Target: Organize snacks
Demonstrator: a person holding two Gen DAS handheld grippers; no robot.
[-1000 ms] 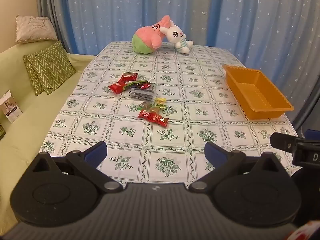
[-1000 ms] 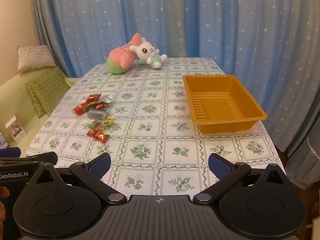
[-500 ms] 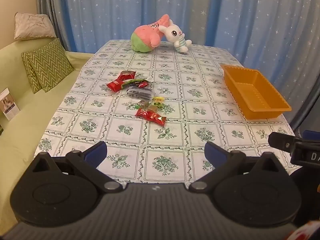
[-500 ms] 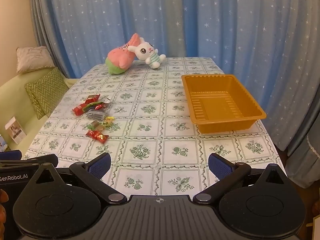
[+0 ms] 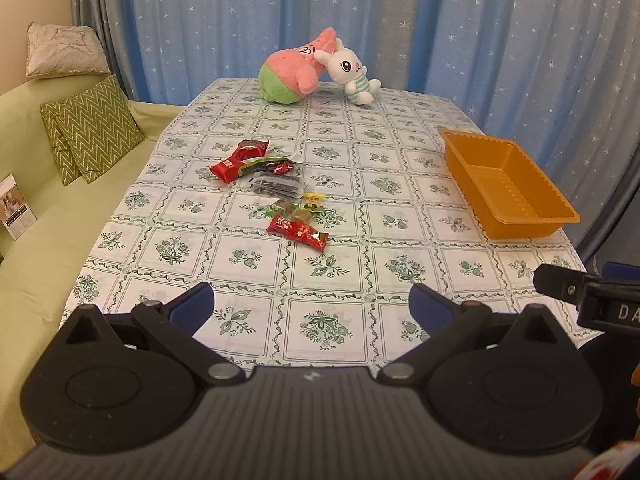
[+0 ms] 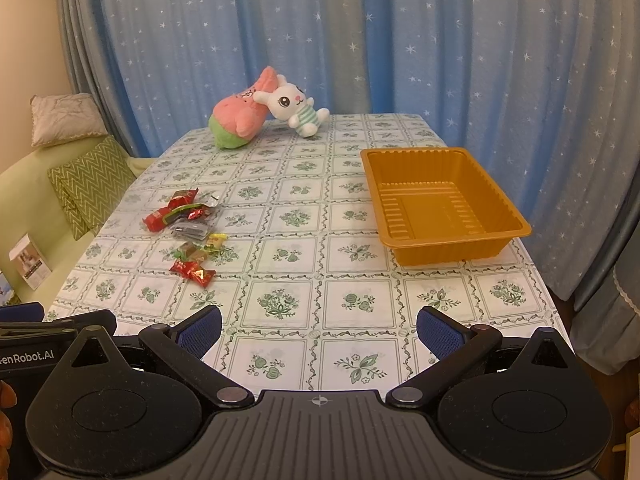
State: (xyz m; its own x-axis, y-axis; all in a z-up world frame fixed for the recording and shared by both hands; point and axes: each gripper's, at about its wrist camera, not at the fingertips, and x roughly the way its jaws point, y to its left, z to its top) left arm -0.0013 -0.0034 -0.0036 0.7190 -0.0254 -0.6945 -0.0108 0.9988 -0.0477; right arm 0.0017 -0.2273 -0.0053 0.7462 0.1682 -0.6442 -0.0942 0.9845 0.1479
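Several wrapped snacks (image 5: 276, 188) lie in a loose pile left of the table's middle, red packets at both ends; the same snack pile (image 6: 186, 232) shows in the right wrist view. An orange tray (image 5: 508, 184) sits empty near the right edge, also seen as the orange tray (image 6: 444, 204). My left gripper (image 5: 310, 306) hovers open over the table's near edge, well short of the snacks. My right gripper (image 6: 318, 330) is open too, over the near edge, in front of the tray. Neither holds anything.
Two plush toys (image 5: 316, 70) rest at the table's far end before blue star curtains. A green sofa (image 5: 44, 236) with zigzag cushions (image 5: 90, 132) runs along the left. The floral tablecloth (image 6: 304, 248) covers the table.
Both grippers have drifted slightly; the left view shifted a little so the table sits lower and closer. Nothing on the table moved and both grippers stayed open.
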